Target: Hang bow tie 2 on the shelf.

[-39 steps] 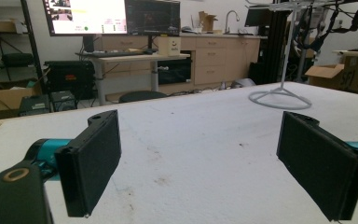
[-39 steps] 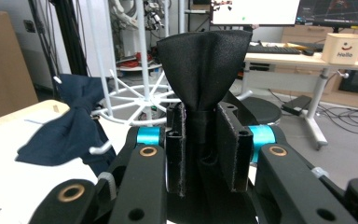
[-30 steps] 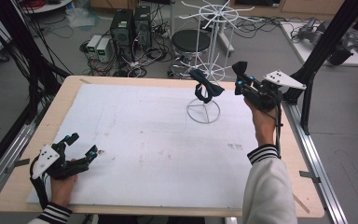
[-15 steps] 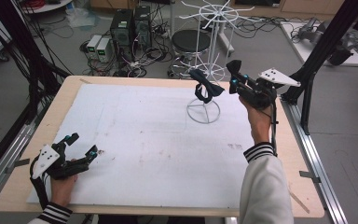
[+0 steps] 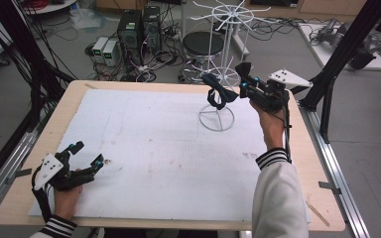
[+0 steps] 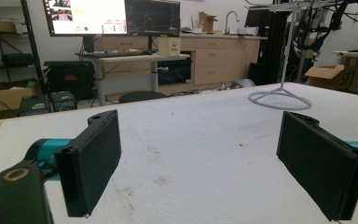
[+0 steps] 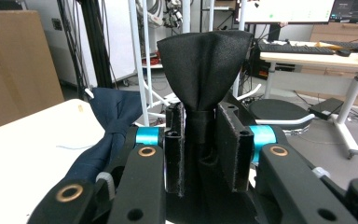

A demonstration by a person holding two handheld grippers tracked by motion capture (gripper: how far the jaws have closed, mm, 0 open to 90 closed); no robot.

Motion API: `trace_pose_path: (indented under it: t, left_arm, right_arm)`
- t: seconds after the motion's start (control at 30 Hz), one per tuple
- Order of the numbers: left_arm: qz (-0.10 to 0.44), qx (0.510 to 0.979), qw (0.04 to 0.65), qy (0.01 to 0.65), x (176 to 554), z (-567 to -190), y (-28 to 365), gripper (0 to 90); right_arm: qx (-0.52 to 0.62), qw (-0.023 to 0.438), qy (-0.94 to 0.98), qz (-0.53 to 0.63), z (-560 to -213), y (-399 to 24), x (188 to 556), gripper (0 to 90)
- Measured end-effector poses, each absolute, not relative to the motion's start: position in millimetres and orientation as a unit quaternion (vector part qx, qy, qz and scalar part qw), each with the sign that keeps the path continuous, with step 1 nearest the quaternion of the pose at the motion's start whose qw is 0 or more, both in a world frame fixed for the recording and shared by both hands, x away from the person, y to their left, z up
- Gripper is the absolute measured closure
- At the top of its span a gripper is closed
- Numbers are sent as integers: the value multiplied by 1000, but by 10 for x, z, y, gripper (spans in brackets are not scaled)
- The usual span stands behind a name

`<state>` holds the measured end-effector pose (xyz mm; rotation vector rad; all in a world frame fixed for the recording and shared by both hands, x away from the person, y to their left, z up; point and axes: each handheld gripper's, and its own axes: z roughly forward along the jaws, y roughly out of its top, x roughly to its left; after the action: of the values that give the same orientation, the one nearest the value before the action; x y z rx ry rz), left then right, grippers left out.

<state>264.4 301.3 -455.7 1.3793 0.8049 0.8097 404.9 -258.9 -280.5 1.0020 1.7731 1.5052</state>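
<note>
— Now, right claw (image 5: 241, 79) pinches the black bow tie (image 7: 200, 56) at its knot, held up beside the white wire rack (image 5: 217, 106).

— Left claw (image 5: 84, 156) idle, spread wide, low on the bench (image 5: 178, 168). Advice: keep the knot squeezed, line the strap up with a rack arm first.

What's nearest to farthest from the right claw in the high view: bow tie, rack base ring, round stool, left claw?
1. Bow tie: in the right claw, at its knot.
2. Rack base ring: on the table, just below and left.
3. Round stool: on the floor beyond the table's far edge.
4. Left claw: near-left corner of the table.
</note>
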Motion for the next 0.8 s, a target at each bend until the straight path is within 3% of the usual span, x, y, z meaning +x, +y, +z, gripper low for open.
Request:
trace_pose_path:
  t: [0.67, 0.7, 0.8]
  left_arm:
    - [352, 601, 626, 351, 2645, -4557, 3012, 142]
    - [352, 601, 625, 351, 2644, -4557, 3012, 142]
    - [351, 603, 624, 352, 2645, -4555, 3015, 142]
  right_arm:
    - [374, 315, 669, 559, -2788, -2609, 4031, 506]
    - [374, 317, 669, 558, -2784, -2609, 4026, 453]
    - [365, 319, 680, 550, -2778, -2588, 4016, 185]
